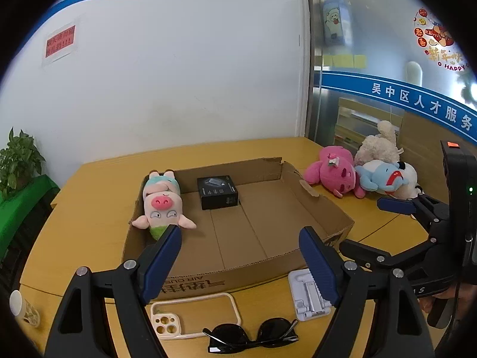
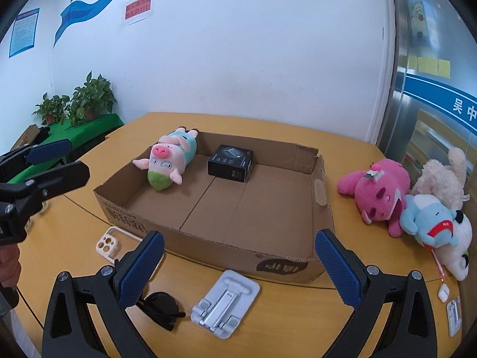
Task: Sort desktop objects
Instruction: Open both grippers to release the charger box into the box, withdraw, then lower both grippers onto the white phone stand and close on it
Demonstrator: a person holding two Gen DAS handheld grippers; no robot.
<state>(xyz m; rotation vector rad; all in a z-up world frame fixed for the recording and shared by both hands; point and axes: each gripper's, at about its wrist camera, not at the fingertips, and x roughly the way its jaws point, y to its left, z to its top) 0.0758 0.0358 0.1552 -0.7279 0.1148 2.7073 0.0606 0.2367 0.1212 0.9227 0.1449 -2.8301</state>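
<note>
Cardboard box point(image 2: 238, 238) lies beyond empty right hand-held gripper point(image 2: 238, 271).

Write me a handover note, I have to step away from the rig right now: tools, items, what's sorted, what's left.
Left tool: open, empty.
Right tool: open, empty.
Both sit at the near side of the cardboard box.
Done: pig plush and black box lie in the cardboard box.
Left on the table: phone case, sunglasses, white phone stand in front; pink plush, blue plush, cream plush on the right; earbud case near the right edge.
</note>
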